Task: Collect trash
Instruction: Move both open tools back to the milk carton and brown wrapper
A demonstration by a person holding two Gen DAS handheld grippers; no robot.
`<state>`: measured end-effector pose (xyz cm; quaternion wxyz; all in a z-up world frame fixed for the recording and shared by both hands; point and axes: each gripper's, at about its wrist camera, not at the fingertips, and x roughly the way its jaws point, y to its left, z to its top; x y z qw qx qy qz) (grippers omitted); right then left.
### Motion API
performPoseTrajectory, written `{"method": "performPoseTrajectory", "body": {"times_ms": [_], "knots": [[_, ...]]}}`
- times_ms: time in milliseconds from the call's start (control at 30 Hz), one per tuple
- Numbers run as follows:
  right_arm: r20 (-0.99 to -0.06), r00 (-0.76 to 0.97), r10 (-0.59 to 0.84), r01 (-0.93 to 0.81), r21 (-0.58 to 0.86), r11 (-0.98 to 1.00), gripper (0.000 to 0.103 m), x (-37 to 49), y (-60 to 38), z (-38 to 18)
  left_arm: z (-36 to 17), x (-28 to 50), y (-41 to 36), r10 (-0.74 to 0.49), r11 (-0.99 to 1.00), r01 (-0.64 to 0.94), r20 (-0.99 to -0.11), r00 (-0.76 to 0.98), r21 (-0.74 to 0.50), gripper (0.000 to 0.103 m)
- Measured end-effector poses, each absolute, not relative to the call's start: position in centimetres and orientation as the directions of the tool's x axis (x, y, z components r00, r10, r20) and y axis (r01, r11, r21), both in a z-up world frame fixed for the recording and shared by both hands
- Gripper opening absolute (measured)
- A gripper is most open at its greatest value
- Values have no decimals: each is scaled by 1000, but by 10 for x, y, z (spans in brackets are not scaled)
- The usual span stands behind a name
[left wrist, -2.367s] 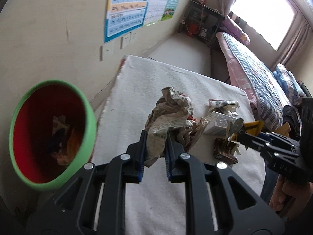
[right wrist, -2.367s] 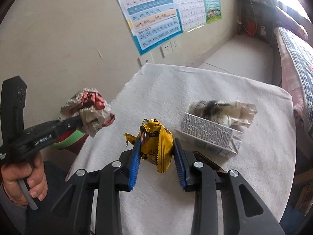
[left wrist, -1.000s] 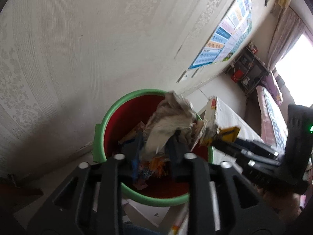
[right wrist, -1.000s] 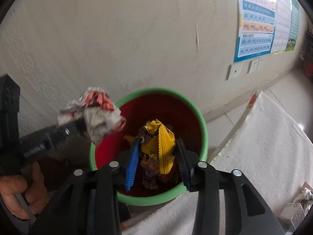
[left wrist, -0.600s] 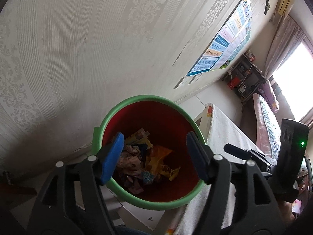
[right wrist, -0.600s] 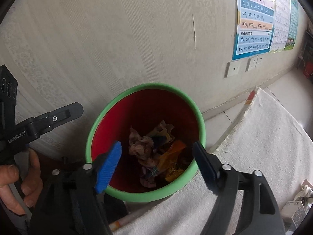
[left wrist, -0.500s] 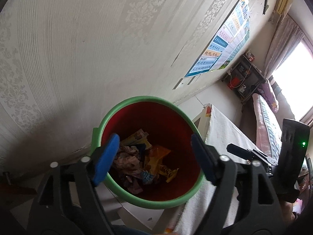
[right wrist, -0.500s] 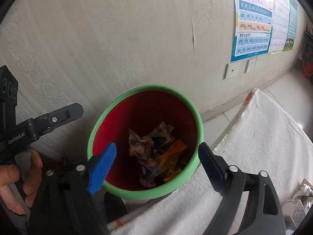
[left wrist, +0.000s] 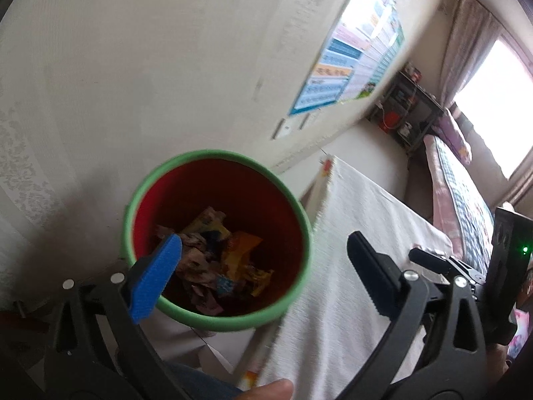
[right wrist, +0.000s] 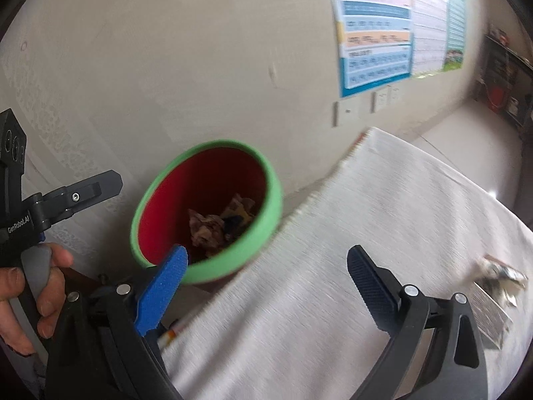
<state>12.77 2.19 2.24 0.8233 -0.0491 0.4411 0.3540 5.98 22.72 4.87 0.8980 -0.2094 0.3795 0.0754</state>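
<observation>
Trash [left wrist: 216, 260] lies heaped at the bottom of the bin [left wrist: 140, 193], a red-walled round bucket with a green rim that stands on the floor against the pale wall, its mouth facing up and tipped slightly toward the lens in the left wrist view. There the left gripper [left wrist: 263, 260] hangs above the bin with its jaws spread wide and opening, nothing between them; its blue pad [left wrist: 156, 276] overlaps the near rim, while the other finger sits over the bench [left wrist: 349, 233], a white towel-covered top whose long axis runs away toward the bed [left wrist: 456, 193]. This view alone looks straight down into the bin, so crumpled paper and orange and yellow wrappers can be told apart, and it alone shows the window, the dark shelf and the right gripper's body [left wrist: 506, 266] at the right edge. In the right wrist view, the right gripper [right wrist: 266, 266] also has its jaws spread wide and opening, empty, one blue pad [right wrist: 163, 296] over the bin's near rim [right wrist: 233, 256] and the other finger over the bench [right wrist: 399, 206]. Here the bin is seen more from the side, so only part of the heap [right wrist: 213, 226] shows. Only this view shows leftover trash on the bench: a blurred crumpled wrapper [right wrist: 499, 276] resting against a pale box [right wrist: 489, 320] at the right edge, well apart from the bin. It also shows the left gripper [right wrist: 66, 196] from the side, held in a hand [right wrist: 30, 290], and the wall posters [right wrist: 376, 33].
</observation>
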Motion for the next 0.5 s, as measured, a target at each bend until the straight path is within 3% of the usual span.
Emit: {"method": "performPoseTrajectory", "body": {"times_ms": [500], "knots": [[-759,468,452,-453,233,861,93,118,-130,23,45,82,96,-168,949,-96,-737,655,-301,97]]}}
